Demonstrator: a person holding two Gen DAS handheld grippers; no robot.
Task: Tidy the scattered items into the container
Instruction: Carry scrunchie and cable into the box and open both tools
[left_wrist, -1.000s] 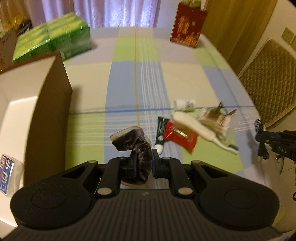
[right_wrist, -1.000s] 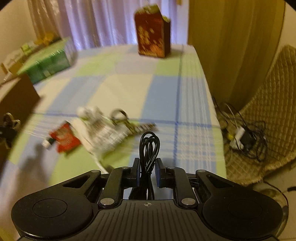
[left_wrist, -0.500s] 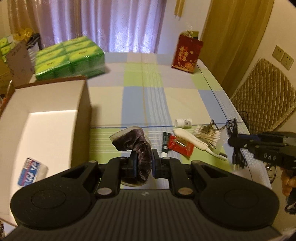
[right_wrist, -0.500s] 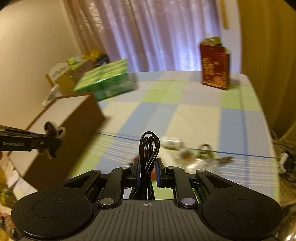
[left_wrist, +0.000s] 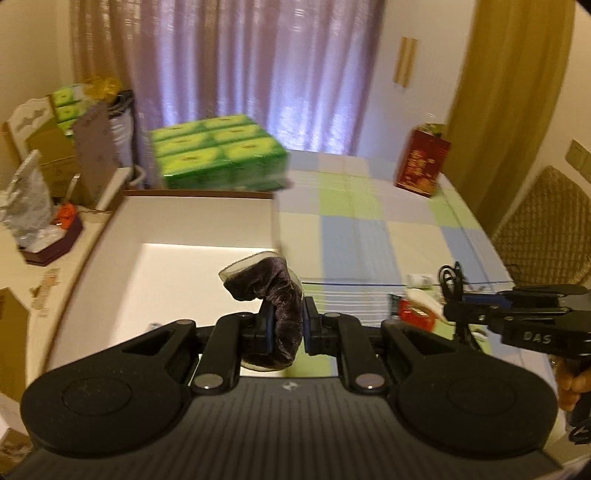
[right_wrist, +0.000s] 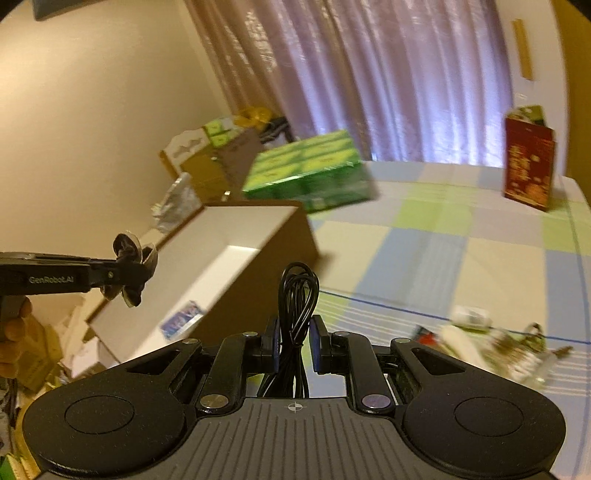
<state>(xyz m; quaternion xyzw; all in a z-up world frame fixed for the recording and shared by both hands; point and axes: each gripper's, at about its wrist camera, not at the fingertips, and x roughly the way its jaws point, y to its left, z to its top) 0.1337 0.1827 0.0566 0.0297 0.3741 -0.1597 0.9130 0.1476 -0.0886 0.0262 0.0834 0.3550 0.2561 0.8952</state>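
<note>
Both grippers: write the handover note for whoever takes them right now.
Left gripper: shut on the dark velvet scrunchie, held over the open cardboard box.
Right gripper: shut on the coiled black cable, above the checked tablecloth, to the right of the box.
Done: one small blue packet lies on the box floor.
Left: release the scrunchie into the box, then bring the cable over. A small white bottle, a red packet, a white handled item and a clear bag remain on the cloth.
</note>
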